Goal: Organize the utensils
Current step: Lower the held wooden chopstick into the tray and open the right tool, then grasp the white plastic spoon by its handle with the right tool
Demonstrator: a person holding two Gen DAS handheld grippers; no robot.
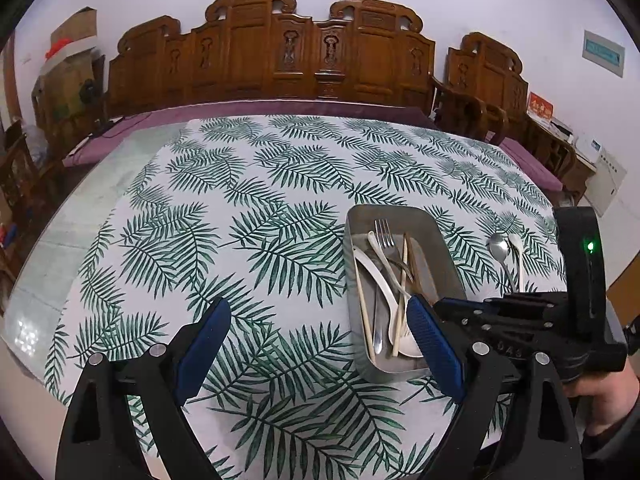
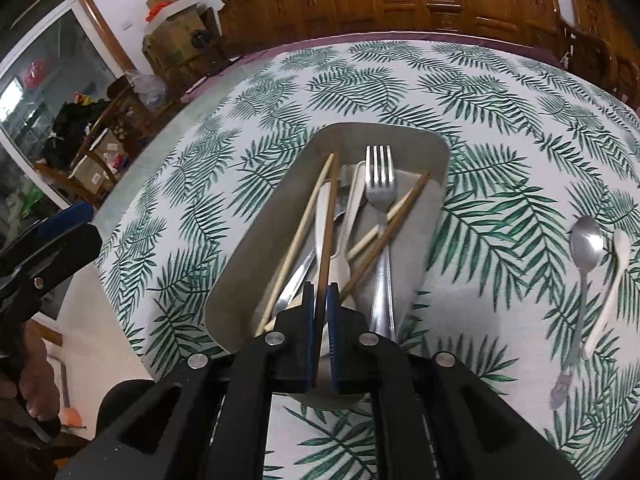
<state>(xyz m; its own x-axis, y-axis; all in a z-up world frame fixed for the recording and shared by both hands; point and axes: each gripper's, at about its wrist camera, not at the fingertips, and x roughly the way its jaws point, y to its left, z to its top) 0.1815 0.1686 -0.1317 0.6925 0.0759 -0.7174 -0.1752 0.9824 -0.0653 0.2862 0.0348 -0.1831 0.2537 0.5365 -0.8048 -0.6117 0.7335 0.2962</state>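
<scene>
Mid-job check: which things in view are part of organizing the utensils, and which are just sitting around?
Job:
- metal tray
- fork, chopsticks and white spoon in the tray
- dark chopstick between the right gripper jaws
- metal spoon and white spoon on the tablecloth

Lying about:
- carved wooden bench
- cardboard boxes

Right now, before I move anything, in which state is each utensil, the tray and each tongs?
Rectangular metal tray: upright, holding several utensils.
Steel fork: lying in the tray.
Dark brown wooden chopstick: gripped at its near end, far end in the tray.
Steel spoon: lying outside the tray.
White plastic spoon: lying beside the steel spoon.
Left tongs: open, empty.
Right tongs: shut on the chopstick.
</scene>
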